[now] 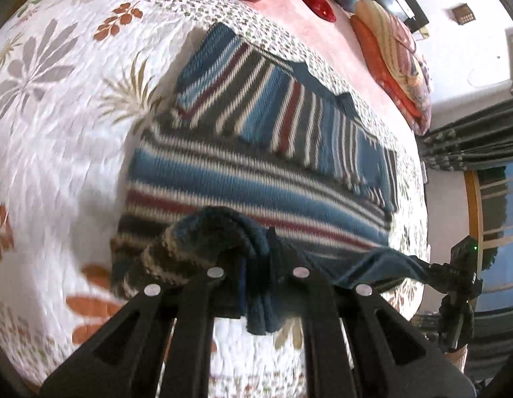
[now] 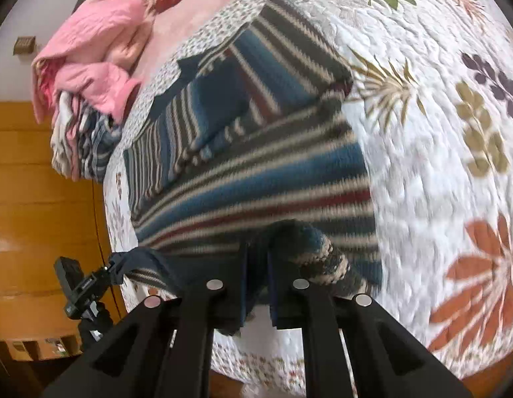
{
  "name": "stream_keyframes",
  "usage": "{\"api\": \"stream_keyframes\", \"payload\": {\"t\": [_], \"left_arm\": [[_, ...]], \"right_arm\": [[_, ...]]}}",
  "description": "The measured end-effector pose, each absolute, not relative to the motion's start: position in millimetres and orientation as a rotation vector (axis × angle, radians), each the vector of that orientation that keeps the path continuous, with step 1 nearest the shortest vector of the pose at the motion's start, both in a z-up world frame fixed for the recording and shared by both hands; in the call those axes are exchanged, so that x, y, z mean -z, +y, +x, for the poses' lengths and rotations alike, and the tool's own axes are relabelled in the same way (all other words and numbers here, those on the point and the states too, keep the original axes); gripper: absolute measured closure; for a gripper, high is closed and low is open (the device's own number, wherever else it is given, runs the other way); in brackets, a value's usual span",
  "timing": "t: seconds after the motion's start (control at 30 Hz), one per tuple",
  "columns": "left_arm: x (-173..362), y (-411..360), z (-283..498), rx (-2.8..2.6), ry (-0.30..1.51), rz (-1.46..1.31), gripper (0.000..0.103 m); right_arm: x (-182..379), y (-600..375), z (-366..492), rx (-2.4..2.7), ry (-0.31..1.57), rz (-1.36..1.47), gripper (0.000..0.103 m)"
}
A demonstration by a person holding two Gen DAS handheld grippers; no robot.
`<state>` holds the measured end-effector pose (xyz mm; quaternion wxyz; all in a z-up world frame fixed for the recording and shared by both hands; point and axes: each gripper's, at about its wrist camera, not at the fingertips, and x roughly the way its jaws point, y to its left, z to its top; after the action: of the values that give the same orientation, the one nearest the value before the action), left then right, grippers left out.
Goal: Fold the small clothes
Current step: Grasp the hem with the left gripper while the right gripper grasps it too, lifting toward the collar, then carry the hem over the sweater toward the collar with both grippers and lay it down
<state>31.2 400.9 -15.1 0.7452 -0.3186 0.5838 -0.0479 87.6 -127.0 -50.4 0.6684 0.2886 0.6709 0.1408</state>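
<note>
I have both claws, left claw (image 1: 258, 273) and right claw (image 2: 258, 282), clenched on the near hem corners of the blue-striped knitted sweater (image 1: 256, 179), which stretches away from me across the floral quilted bed (image 1: 57, 132).

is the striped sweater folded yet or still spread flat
Partly folded: the striped sweater has both sleeves laid across its body, and both tongs, left and right, pinch its near hem.
</note>
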Motion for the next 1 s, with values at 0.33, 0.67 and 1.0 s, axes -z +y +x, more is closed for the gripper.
{"api": "stream_keyframes", "payload": {"t": [0.33,0.67,1.0], "left_arm": [[66.3,405.9,76.2,0.049,1.367,-0.72,0.088],[73.0,436.0,78.4,0.037,1.368,-1.001,0.075],[26.2,441.7,83.5,0.033,1.269,-0.861,0.061]], "right_arm": [[97.8,-119.9,141.9,-0.27,1.594,0.688,0.092],[102.5,-148.2,150.0,-0.193,1.557,0.663,0.069],[75.6,-127.2,152.8,-0.324,1.462,0.462,0.055]]}}
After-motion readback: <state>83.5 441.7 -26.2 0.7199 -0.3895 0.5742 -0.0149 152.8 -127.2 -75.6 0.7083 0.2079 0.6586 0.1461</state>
